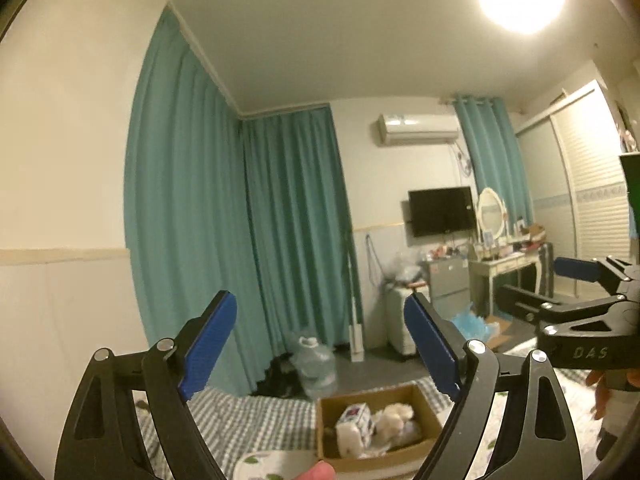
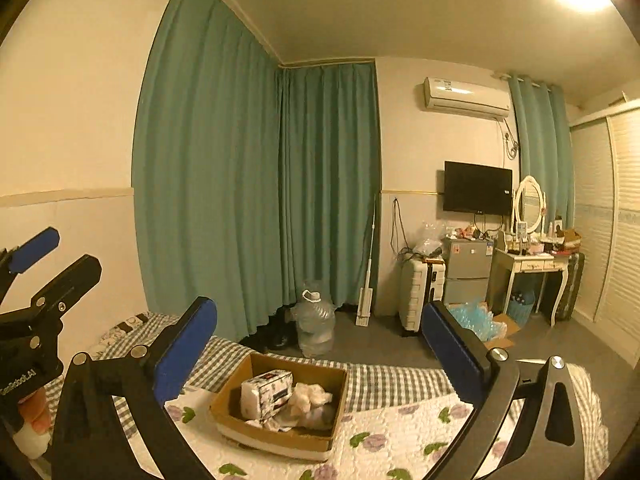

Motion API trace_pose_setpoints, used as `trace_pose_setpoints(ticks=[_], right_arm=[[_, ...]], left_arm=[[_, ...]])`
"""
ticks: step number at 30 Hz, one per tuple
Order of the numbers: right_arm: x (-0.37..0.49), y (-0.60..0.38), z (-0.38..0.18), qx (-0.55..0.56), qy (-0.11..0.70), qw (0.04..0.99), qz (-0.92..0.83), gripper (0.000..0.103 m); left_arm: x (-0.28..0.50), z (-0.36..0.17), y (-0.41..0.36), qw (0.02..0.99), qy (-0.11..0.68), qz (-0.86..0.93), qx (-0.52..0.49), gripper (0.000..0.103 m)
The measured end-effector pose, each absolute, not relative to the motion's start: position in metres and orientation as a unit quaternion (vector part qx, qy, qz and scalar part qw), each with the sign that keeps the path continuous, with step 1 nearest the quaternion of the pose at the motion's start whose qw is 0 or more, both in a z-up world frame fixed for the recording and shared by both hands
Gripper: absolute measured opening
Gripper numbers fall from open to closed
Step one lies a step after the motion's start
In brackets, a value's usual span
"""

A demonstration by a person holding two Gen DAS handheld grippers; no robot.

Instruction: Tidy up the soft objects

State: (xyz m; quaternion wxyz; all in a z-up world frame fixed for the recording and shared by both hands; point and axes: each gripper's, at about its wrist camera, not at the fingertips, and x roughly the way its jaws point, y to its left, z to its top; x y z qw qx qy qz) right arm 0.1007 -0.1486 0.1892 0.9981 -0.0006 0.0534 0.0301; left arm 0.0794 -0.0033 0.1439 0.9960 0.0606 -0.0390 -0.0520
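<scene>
A brown cardboard box (image 2: 340, 380) sits on the bed and holds a white tissue pack (image 2: 266, 394) and a cream soft toy (image 2: 310, 396) among other pale soft things. The box also shows in the left wrist view (image 1: 426, 402), with the tissue pack (image 1: 356, 426) and the toy (image 1: 396, 416) inside. My left gripper (image 1: 320, 352) is open and empty, held high above the box. My right gripper (image 2: 320, 344) is open and empty, above and behind the box. Each gripper shows at the edge of the other's view.
The bed has a floral quilt (image 2: 400, 440) over a checked sheet (image 2: 384, 384). Beyond it stand a large water bottle (image 2: 314, 326), a mop, a white suitcase (image 2: 420, 292), a small fridge, a dressing table (image 2: 532, 268) and teal curtains.
</scene>
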Motion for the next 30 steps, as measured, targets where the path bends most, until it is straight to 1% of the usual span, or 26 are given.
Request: trace_pose_setpoints(ticks=[5, 8, 13, 17, 22, 30], right_arm=[[0.099, -0.147, 0.15, 0.006, 0.061, 0.998, 0.028, 0.103], [0.107, -0.141, 0.12, 0.0, 0.068, 0.997, 0.024, 0.103], [0.132, -0.138, 0.061, 0.012, 0.114, 0.993, 0.016, 0.103], [0.15, -0.138, 0.027, 0.018, 0.154, 0.988, 0.008, 0.103], [0.16, -0.134, 0.01, 0.007, 0.171, 0.985, 0.003, 0.103], [0.162, -0.128, 0.005, 0.001, 0.171, 0.985, -0.004, 0.103]], left_arm=[[0.083, 0.115, 0.007, 0.996, -0.012, -0.055, 0.062, 0.087], [0.095, 0.088, 0.015, 0.997, 0.019, -0.06, 0.054, 0.087], [0.12, 0.029, 0.016, 0.994, 0.084, -0.053, 0.048, 0.087], [0.132, -0.003, 0.018, 0.99, 0.119, -0.053, 0.051, 0.087], [0.136, -0.01, 0.016, 0.989, 0.13, -0.056, 0.051, 0.087], [0.134, -0.02, 0.023, 0.987, 0.138, -0.068, 0.039, 0.087]])
